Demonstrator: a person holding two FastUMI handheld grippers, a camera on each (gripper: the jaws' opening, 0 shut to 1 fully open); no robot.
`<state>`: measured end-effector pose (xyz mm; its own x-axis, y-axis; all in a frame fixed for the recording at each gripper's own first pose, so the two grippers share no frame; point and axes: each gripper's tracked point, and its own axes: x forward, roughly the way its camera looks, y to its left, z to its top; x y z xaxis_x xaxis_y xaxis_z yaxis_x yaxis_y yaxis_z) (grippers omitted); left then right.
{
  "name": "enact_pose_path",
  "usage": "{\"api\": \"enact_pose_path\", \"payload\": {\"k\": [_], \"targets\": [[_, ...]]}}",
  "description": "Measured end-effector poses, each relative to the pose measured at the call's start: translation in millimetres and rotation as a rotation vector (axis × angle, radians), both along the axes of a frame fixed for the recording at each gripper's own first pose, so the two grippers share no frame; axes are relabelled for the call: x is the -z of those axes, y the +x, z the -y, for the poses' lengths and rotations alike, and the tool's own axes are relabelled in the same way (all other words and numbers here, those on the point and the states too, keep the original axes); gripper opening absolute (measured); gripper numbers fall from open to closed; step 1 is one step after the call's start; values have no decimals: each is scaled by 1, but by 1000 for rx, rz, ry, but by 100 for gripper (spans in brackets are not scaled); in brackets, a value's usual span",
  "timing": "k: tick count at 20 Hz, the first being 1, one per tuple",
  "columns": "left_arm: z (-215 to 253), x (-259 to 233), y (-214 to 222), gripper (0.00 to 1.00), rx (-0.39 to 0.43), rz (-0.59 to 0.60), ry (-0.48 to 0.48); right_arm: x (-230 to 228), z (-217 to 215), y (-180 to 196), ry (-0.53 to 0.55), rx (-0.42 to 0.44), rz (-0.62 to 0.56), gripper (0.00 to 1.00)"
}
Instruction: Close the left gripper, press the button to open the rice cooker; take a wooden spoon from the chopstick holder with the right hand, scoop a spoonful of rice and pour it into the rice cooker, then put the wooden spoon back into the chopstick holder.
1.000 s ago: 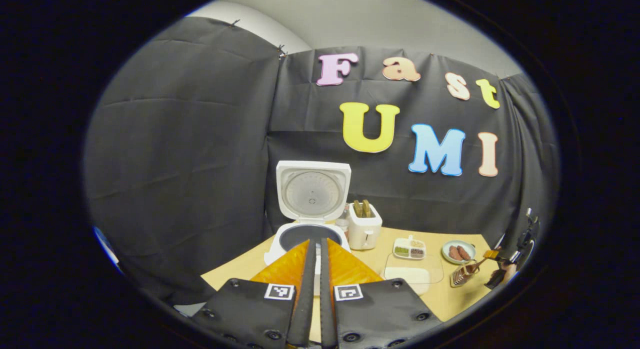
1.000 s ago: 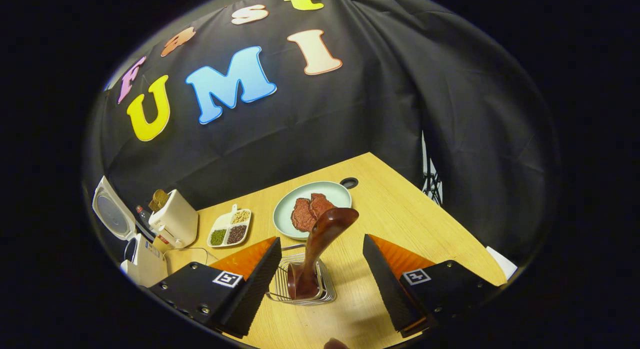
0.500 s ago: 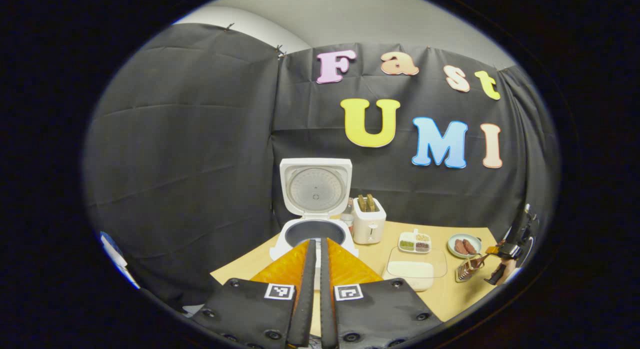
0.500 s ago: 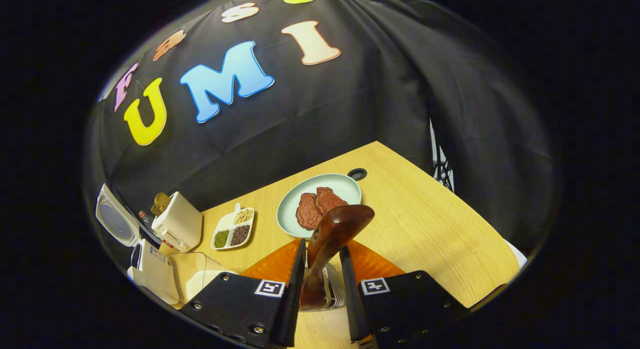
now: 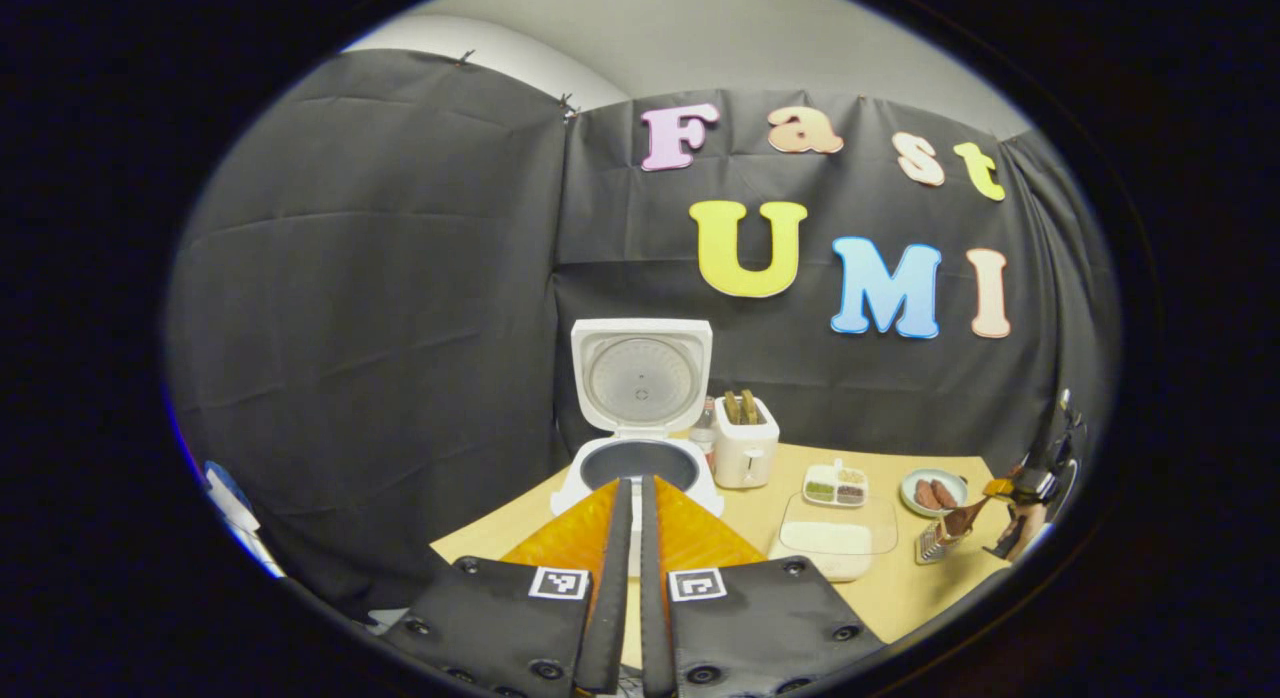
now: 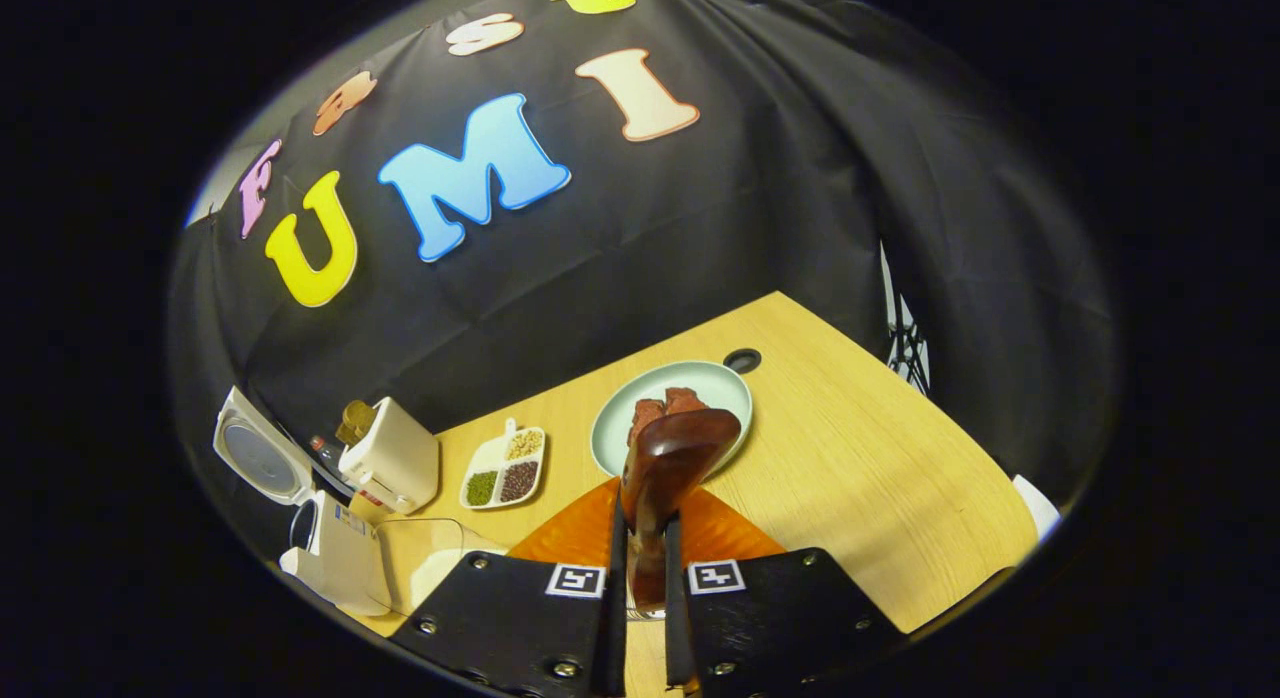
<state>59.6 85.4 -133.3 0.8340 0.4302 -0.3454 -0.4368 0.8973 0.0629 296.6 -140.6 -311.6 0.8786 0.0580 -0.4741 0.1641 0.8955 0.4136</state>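
Your left gripper (image 5: 631, 498) is held low and level over the near edge of the bench (image 5: 905, 588), pointing straight at the cooker (image 5: 640, 448). Its fingers are pressed together with just a sliver between them and nothing in there. The cooker lid is standing straight up and the dark pot is exposed, right past your fingertips.

Your right gripper (image 6: 641, 523) is tilted down toward the bench from above, and its fingers are clamped on the spoon (image 6: 662, 478) handle from both sides. The rounded handle end sticks up past the fingertips, in front of the plate (image 6: 612, 433) with the meat. The lower end of the spoon runs down between the fingers; in the right gripper view I can't quite tell if it's sitting in the holder (image 5: 932, 546). From the left gripper view, far right, you can see your hand (image 5: 1018, 526) with that gripper angled down at the wire holder, spoon leaning out of it.

The clear rice dish (image 5: 836, 534) sits on the bench between the cooker and the holder, with the toaster (image 5: 746, 448) and a little divided tray (image 5: 836, 486) behind it.
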Motion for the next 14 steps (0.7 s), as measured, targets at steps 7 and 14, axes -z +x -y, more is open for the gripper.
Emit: {"api": "enact_pose_path", "payload": {"k": [7,14], "targets": [[-2,9,3,16,-16,49,-71,-103,-95,1,-5,-274,138,16],[-19,12,-7,16,-57,70,-111,-56,-200,25,-144,-457,79,16]]}}
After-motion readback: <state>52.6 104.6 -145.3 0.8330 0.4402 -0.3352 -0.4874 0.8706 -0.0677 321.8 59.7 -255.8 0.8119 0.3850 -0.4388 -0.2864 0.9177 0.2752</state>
